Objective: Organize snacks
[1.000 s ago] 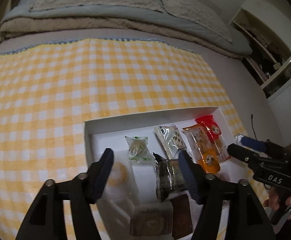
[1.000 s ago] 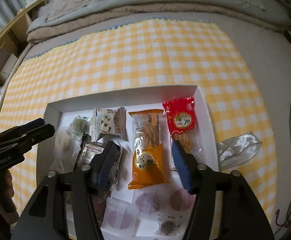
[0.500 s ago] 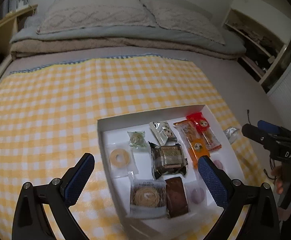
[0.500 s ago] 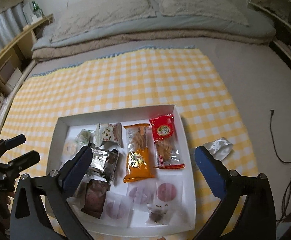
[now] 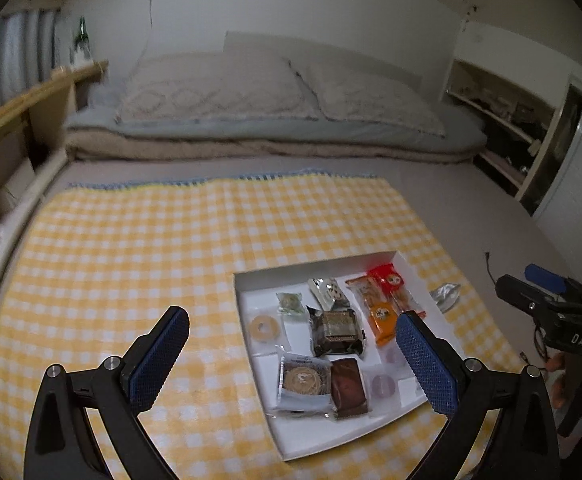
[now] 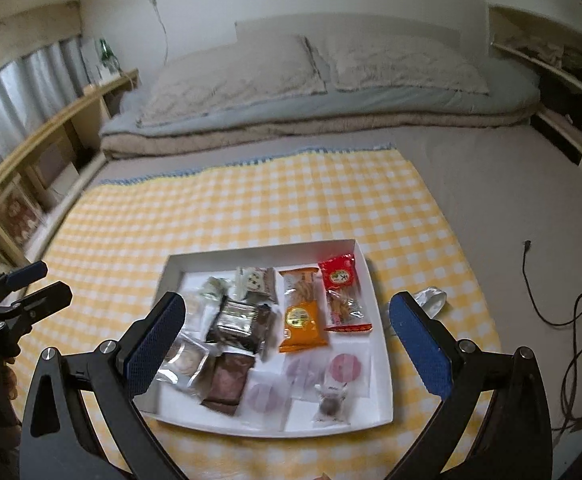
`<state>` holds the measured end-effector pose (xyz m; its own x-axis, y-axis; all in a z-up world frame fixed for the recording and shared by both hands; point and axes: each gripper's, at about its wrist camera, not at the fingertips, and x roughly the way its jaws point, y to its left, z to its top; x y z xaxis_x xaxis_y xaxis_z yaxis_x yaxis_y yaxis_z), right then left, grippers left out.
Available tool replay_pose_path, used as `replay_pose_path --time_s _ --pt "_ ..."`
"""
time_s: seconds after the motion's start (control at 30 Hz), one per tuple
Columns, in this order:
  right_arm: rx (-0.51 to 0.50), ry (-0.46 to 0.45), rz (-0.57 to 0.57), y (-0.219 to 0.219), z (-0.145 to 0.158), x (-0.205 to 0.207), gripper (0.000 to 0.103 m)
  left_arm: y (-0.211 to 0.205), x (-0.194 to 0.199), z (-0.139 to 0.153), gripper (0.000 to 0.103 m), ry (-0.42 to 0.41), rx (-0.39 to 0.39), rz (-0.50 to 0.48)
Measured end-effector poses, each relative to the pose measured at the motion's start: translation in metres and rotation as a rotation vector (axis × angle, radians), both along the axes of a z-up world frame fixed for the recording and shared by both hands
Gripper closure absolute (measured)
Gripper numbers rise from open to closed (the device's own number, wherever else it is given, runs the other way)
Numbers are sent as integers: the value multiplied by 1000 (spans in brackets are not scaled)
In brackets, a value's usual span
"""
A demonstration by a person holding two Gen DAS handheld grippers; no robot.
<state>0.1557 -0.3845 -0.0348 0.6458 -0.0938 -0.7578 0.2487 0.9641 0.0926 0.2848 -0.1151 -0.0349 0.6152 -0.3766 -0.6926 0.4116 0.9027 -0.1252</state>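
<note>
Below the spread, empty left gripper [image 5: 293,364]: white tray [image 5: 251,280] of snacks, offset right of the jaw line.
Right wrist view: right gripper [image 6: 285,344], spread and empty, straddles the tray; orange packet [image 6: 301,312] runs lengthwise away, so right is nearer.

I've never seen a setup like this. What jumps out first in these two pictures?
A white tray of wrapped snacks sits on a yellow checked cloth spread on the floor, with an orange packet and a red packet side by side at its far right. In the foreground of each view, a black gripper with blue pads stands wide open and empty: the right gripper and the left gripper.
</note>
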Motion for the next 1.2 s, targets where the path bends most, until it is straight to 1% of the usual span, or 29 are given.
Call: replay_pose_path --time_s 0.1,0.23,0.3,0.43,0.6,0.7,0.83,0.93,1.1,1.2 --pt "-24 -36 8 13 10 -15 0 7 -29 11 0 -62 9 -1" --pt "-45 -88 22 31 20 -37 0 19 -64 19 0 -108 -9 -4" --pt "-57 -110 28 38 22 -47 0 27 -77 18 0 -120 -9 6" --pt "-60 -150 13 49 23 -70 0 38 -107 13 0 -160 27 52" --pt "-97 -178 -11 57 20 -90 0 50 -136 -4 0 -154 40 85" --pt "-129 -190 -15 63 19 -99 0 56 -147 -7 0 -158 36 102" --pt "-149 -183 -18 69 12 -109 0 60 -159 -7 0 -170 39 111" --pt "-171 -187 -20 75 8 -118 0 63 -172 -11 0 -184 56 114" --pt "-180 -183 -28 78 2 -131 0 58 -189 -24 0 -212 116 103" --pt "-190 -180 -24 82 -1 -136 0 58 -194 -30 0 -215 120 104"
